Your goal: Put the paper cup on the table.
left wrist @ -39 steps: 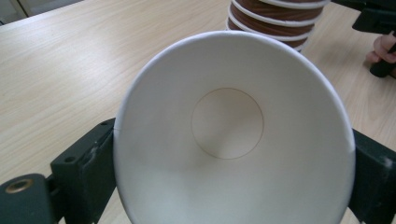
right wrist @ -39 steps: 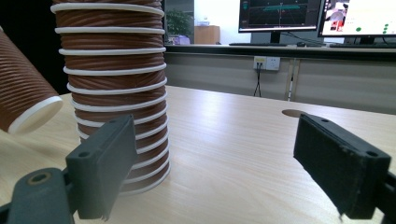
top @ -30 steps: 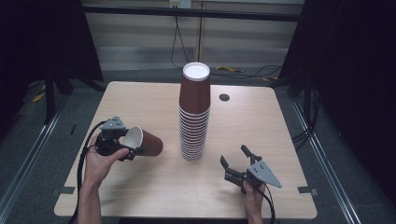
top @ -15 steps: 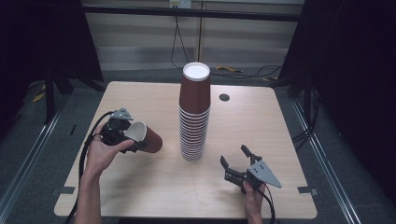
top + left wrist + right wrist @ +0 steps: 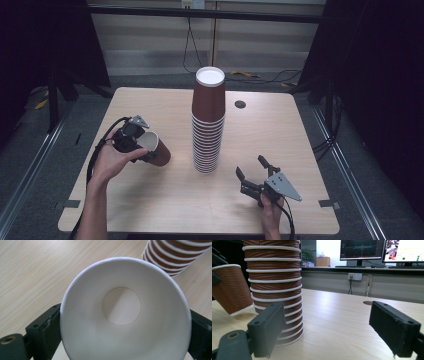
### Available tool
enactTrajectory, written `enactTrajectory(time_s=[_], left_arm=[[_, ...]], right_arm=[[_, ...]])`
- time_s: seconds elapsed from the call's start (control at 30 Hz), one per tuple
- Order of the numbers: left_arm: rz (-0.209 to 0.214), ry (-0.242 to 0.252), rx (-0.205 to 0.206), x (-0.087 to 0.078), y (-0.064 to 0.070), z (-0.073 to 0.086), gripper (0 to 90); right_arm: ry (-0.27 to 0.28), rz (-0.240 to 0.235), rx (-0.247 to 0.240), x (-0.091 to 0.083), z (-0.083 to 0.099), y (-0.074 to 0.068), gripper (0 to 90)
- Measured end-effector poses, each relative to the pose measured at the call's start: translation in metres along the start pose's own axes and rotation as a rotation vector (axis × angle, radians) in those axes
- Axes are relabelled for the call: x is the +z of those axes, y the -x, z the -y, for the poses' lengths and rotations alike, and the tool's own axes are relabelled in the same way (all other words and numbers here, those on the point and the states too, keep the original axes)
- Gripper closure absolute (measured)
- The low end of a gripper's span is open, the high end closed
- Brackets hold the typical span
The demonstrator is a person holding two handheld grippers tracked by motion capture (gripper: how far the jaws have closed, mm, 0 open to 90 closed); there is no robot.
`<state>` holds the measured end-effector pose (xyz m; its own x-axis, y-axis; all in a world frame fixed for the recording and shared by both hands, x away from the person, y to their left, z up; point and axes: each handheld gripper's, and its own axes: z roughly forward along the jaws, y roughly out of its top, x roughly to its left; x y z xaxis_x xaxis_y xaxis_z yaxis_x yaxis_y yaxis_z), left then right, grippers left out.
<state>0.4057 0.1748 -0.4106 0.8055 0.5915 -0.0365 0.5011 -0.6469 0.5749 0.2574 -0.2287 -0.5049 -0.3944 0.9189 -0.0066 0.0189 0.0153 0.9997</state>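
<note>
Left gripper (image 5: 141,146) clamped on a single brown paper cup (image 5: 156,151), one black jaw on either side of the white rim, as seen head-on in the left gripper view, with the cup (image 5: 125,312) mouth facing the camera and its round bottom in plain sight. Held tilted, mouth up and toward the person, base pointing down and toward the tall stack of cups (image 5: 208,125), clear of the wooden table (image 5: 150,200) as far as can be told. Compared with a second ago: raised slightly and carried a little nearer to the stack, the cup's base now angled lower and more toward the stack's foot; left hand (image 5: 112,160) turned with it. Not touching the stack yet; a gap of bare table between them in the high view, and in the right gripper view the cup (image 5: 230,292) hanging just left of the stack (image 5: 274,290), apart from it.

Stack itself unchanged: upside-down cups nested one over another, standing upright near the middle of the table, white bottom of the topmost cup facing up.

Right gripper (image 5: 255,175) unmoved since the earlier frames, low over the table's near right part, jaws spread wide, nothing between them, pointed toward the stack's base. Small dark hole (image 5: 240,104) in the tabletop behind the stack, to its right.
</note>
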Motion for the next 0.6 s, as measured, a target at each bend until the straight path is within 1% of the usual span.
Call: enactTrajectory(time_s=[0.03,0.07,0.1,0.17,0.27,0.3,0.33,0.37,0.4,0.47,0.5,0.57,0.6], left_arm=[[0.008,0.003,0.002,0.002,0.0,0.0,6.2],[0.007,0.002,0.0,0.005,0.001,0.0,6.1],[0.002,-0.009,0.003,0.006,0.001,-0.001,6.0],[-0.009,-0.004,-0.002,0.008,0.003,-0.002,5.5],[-0.003,0.001,0.019,0.01,0.004,-0.004,5.0],[-0.007,0.007,0.021,0.011,0.003,-0.004,4.9],[-0.001,0.007,0.012,0.011,0.002,-0.004,4.7],[-0.007,0.016,0.012,0.013,0.002,-0.004,4.4],[-0.003,0.014,0.014,0.014,0.002,-0.004,4.2],[-0.006,0.03,0.013,0.016,0.003,-0.005,4.1],[0.003,0.031,0.011,0.018,0.003,-0.006,3.9],[0.004,0.035,0.02,0.022,0.003,-0.006,3.9],[0.005,0.04,0.018,0.022,0.003,-0.006,3.8]], right_arm=[[0.002,-0.002,0.0,0.0,0.0,0.0,12.9],[0.0,0.0,0.0,0.0,0.0,0.0,12.9],[0.0,0.0,0.0,0.0,0.0,0.0,12.9],[0.0,0.0,-0.001,0.0,0.0,0.0,12.9],[0.002,-0.002,0.0,0.0,0.0,0.0,13.0],[0.0,0.0,0.0,0.0,0.0,0.0,13.0],[0.002,-0.002,0.0,0.0,0.0,0.0,13.0],[0.002,-0.002,0.0,0.0,0.0,0.0,13.0],[0.002,-0.002,0.0,0.0,0.0,0.0,12.9],[0.002,-0.002,0.0,0.0,0.0,0.0,12.9],[0.002,-0.002,0.0,0.0,0.0,0.0,12.9],[0.002,-0.002,0.0,0.0,0.0,0.0,13.0],[0.002,-0.002,0.0,0.0,0.0,0.0,12.9]])
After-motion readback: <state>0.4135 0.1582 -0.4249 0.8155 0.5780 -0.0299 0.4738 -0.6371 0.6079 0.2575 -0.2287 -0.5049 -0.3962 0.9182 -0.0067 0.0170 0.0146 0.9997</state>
